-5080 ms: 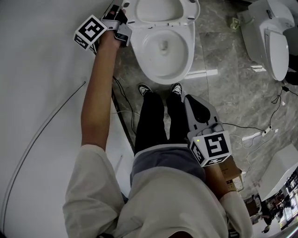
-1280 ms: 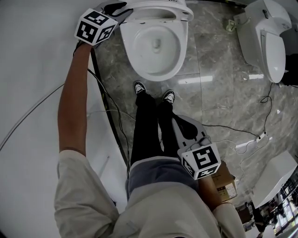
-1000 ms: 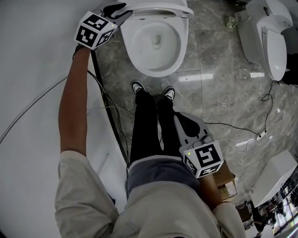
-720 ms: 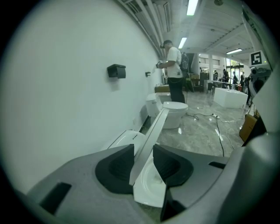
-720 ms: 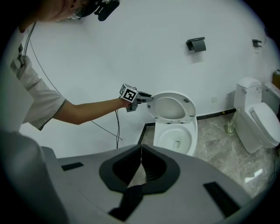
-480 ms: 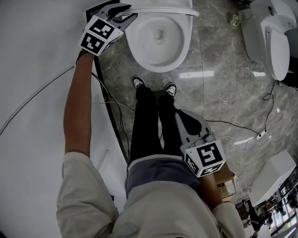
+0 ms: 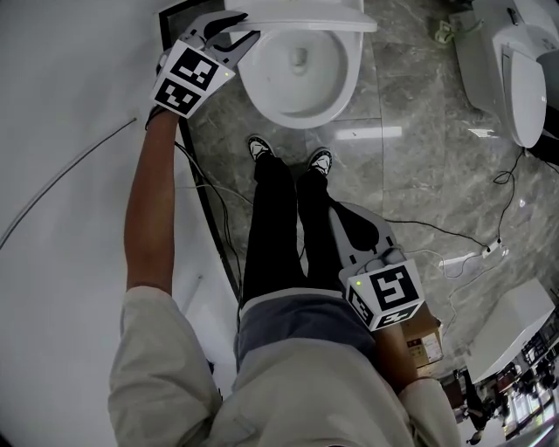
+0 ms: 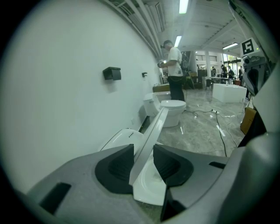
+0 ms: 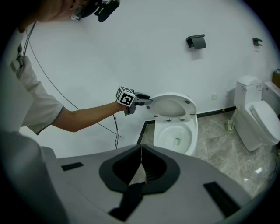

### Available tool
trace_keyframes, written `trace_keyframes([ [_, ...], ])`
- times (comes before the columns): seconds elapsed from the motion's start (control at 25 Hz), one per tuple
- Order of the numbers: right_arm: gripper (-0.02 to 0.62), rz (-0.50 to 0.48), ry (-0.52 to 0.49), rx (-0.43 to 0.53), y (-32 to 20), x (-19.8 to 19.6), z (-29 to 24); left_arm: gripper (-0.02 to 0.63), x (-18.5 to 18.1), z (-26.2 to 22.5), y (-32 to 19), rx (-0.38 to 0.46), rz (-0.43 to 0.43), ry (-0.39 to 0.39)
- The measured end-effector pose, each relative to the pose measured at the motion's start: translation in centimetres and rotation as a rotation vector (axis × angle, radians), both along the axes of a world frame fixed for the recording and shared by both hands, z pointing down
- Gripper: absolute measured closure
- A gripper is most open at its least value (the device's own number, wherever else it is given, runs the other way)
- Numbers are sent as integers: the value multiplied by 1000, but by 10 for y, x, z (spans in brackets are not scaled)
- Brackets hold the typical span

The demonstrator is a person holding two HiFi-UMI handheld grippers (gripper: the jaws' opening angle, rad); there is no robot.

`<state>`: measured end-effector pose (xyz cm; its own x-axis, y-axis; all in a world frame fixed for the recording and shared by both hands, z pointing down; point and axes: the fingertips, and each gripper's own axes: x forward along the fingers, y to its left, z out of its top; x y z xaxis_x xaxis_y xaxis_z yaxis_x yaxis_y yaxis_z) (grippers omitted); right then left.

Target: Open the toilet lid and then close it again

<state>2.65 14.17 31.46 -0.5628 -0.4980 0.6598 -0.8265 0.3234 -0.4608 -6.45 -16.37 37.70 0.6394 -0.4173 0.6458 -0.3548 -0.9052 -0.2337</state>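
The white toilet stands against the wall, its bowl open. Its lid is raised and tilted forward, edge-on from the head view. My left gripper is shut on the lid's left rim. In the left gripper view the thin lid runs between the two dark pads of the left gripper. The right gripper view shows that left gripper at the lid above the bowl. My right gripper hangs by my right leg, shut and empty.
A white wall with a black baseboard runs along the left. Two more toilets stand to the right. Cables trail over the grey stone floor and a cardboard box sits near my right side. A person stands farther down the room.
My left gripper has shifted a little sideways and slightly lower with the lid's rim still in it. The right gripper has stayed where it was.
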Motion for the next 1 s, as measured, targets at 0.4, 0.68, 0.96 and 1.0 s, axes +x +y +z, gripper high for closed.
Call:
trace_keyframes([
  [0.4, 584, -13, 4, -12, -2, -1, 9, 482, -5, 15, 26, 40, 12, -36],
  [0.68, 585, -26, 9, -24, 1, -2, 17, 482, -8, 32, 51, 59, 54, -77],
  [0.96, 584, -26, 5, -37, 4, -1, 24, 480, -10, 44, 69, 72, 68, -97],
  [1.0, 584, -24, 6, -39, 4, 0, 25, 479, -11, 45, 72, 76, 71, -97],
])
